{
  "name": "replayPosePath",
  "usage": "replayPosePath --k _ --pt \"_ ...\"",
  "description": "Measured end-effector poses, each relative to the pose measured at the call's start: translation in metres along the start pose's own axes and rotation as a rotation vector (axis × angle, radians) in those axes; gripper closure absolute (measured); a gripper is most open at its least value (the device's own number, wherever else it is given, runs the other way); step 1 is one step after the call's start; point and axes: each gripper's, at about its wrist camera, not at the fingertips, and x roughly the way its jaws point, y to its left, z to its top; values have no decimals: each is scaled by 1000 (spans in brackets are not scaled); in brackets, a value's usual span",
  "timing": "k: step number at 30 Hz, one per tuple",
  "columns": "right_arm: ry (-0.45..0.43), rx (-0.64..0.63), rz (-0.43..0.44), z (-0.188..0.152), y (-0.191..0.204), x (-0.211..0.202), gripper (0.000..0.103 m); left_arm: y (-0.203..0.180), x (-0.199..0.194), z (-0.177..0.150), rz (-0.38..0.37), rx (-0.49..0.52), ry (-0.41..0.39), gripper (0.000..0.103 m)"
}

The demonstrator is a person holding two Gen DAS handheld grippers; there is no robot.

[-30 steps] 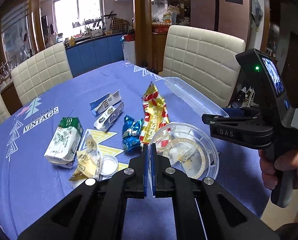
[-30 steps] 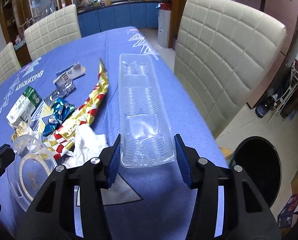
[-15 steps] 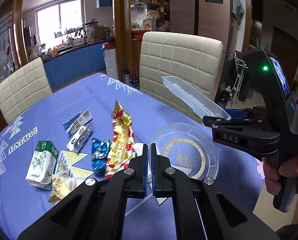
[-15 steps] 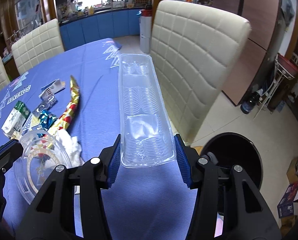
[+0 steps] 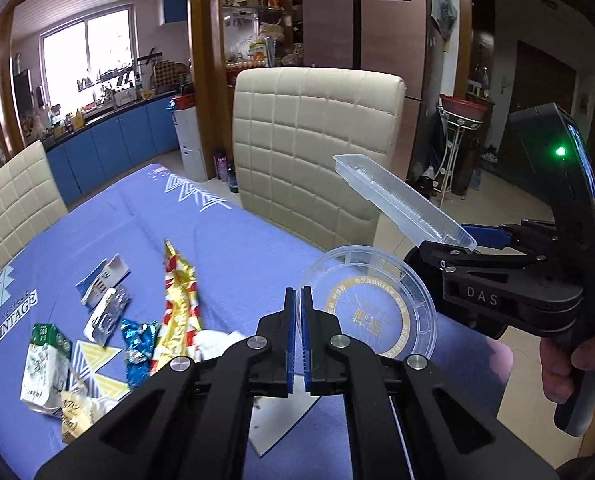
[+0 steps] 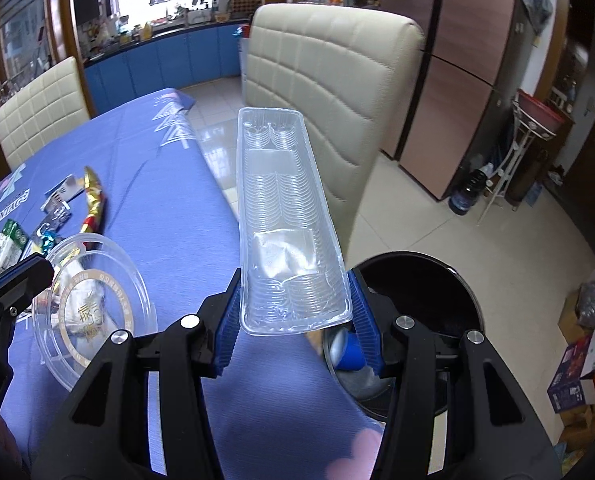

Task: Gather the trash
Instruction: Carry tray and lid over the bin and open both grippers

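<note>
My right gripper [image 6: 295, 324] is shut on a long clear plastic tray [image 6: 283, 216] and holds it in the air past the table's right edge, above a black trash bin [image 6: 417, 320] on the floor. The tray also shows in the left wrist view [image 5: 401, 204]. My left gripper [image 5: 298, 300] is shut on the rim of a round clear plastic lid [image 5: 373, 312] with gold print, held above the blue tablecloth [image 5: 237, 248]. The lid also shows in the right wrist view [image 6: 93, 308].
On the table lie a gold-and-red wrapper [image 5: 181, 304], a blue foil wrapper [image 5: 139, 344], a green-and-white carton [image 5: 45, 364], small packets [image 5: 105, 292] and a white tissue [image 5: 217, 342]. A cream chair [image 5: 313, 152] stands at the table's right side. Boxes [image 6: 577, 376] sit on the floor.
Both grippers have swung right and lifted. The clear tray has come off the table and now hangs over the bin. The lid has risen with the left gripper.
</note>
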Motion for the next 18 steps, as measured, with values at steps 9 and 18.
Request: replayPosePath --k 9,18 --pt "10 67 -62 -10 -42 -3 51 -30 13 11 -57 40 -4 100" --pt "15 120 -108 -17 -77 -7 50 -55 28 20 -95 61 3 100"
